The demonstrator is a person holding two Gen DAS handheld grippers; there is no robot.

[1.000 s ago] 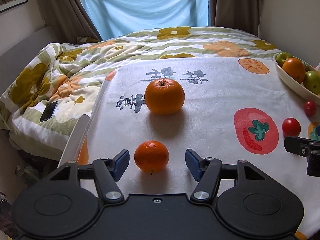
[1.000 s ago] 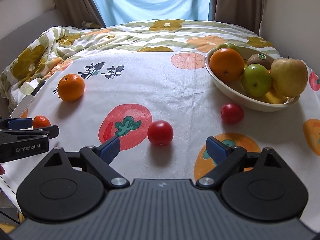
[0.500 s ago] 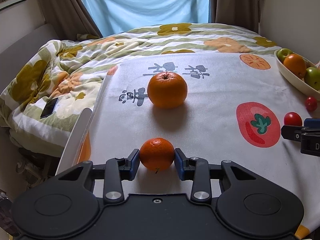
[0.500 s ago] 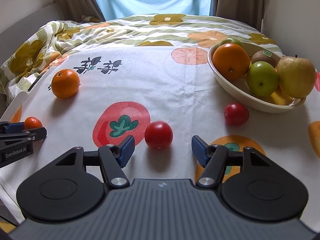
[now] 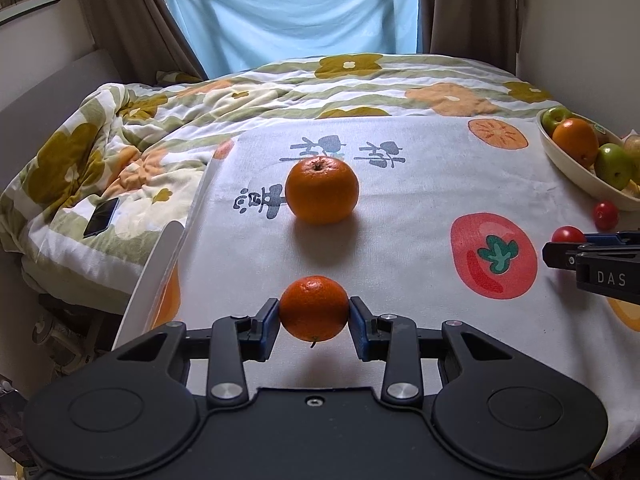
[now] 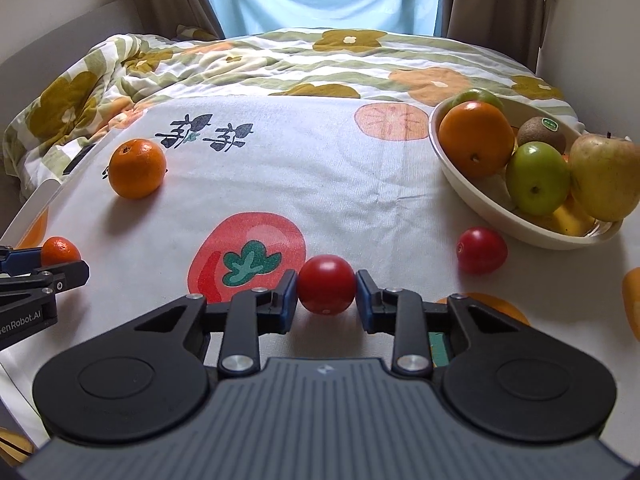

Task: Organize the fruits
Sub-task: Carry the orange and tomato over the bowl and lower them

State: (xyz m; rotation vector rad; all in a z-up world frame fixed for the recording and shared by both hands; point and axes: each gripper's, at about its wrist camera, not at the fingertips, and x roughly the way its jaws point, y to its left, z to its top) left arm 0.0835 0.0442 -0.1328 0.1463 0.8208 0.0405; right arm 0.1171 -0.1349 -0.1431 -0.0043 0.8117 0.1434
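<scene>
left tool [image 5: 314,322]: clenched on the small mandarin [image 5: 314,308], a blue pad pressed to each side; the fruit sits at the near left edge of the worktop [image 5: 420,184], low over the printed cloth, and I cannot tell whether it is lifted clear
right tool [image 6: 326,296]: clenched on a red tomato [image 6: 326,290], pads touching both flanks; the tomato is just beside the cloth's printed tomato motif, near the front of the worktop
bowl [image 6: 472,196]: cream, at the far right of the worktop; already holds an orange [image 6: 476,140], a green apple [image 6: 538,178], a yellowish apple [image 6: 604,178], a kiwi [image 6: 542,132], another green fruit behind the orange and something yellow underneath, perhaps a banana
loose fruit: a large orange [image 5: 322,190] stands alone mid-cloth, well apart from the bowl; a second tomato [image 6: 482,250] lies just beside the bowl's near wall
progress: judged well begun but not finished; the bowl is fairly full, two fruits are gripped but not yet delivered, two more lie untouched
left to do: probably carry the mandarin and tomato to the bowl, then collect the large orange and the second tomato
risk: the bowl is heaped; a round fruit set on top could roll out
</scene>
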